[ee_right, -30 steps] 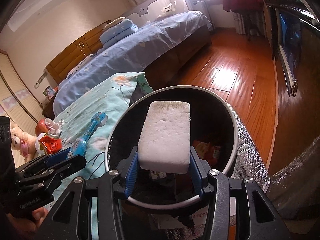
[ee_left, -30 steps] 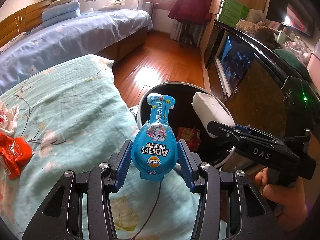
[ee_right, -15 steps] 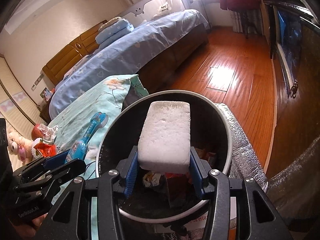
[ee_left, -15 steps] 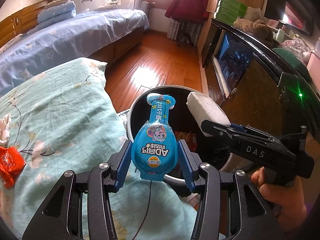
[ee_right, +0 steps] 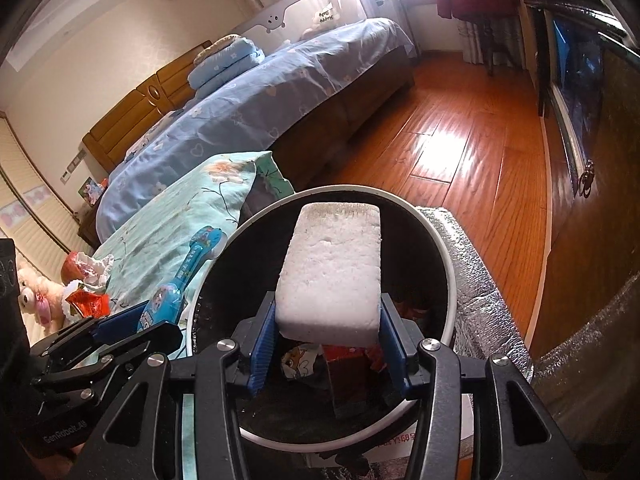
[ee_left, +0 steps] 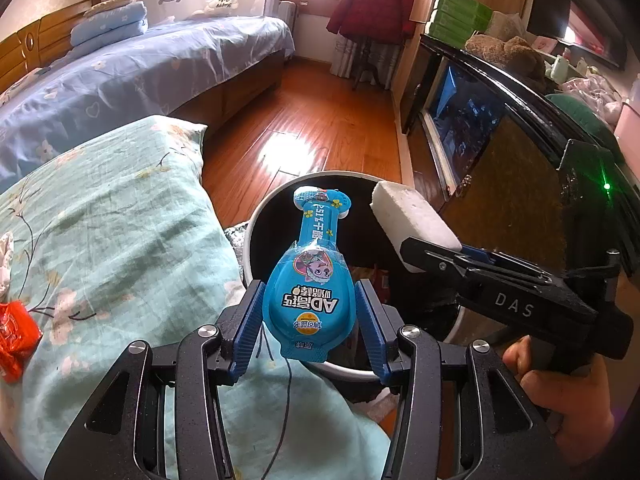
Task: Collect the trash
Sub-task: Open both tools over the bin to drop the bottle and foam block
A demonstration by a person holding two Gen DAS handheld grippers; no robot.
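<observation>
Two grippers, each clamped on one item. The left gripper (ee_left: 310, 318) pinches a blue snack packet (ee_left: 311, 288); the right gripper (ee_right: 328, 338) pinches a white foam block (ee_right: 332, 268). Both hang over one round black trash bin (ee_right: 446, 264). Red wrapper (ee_left: 14, 334) at nine o'clock on the teal bedding (ee_left: 108, 220).

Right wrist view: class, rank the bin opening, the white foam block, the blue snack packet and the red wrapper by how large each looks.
1. Bin opening
2. White foam block, enlarged by nearness to the camera
3. Blue snack packet, partly hidden
4. Red wrapper; true sizes unsure.
</observation>
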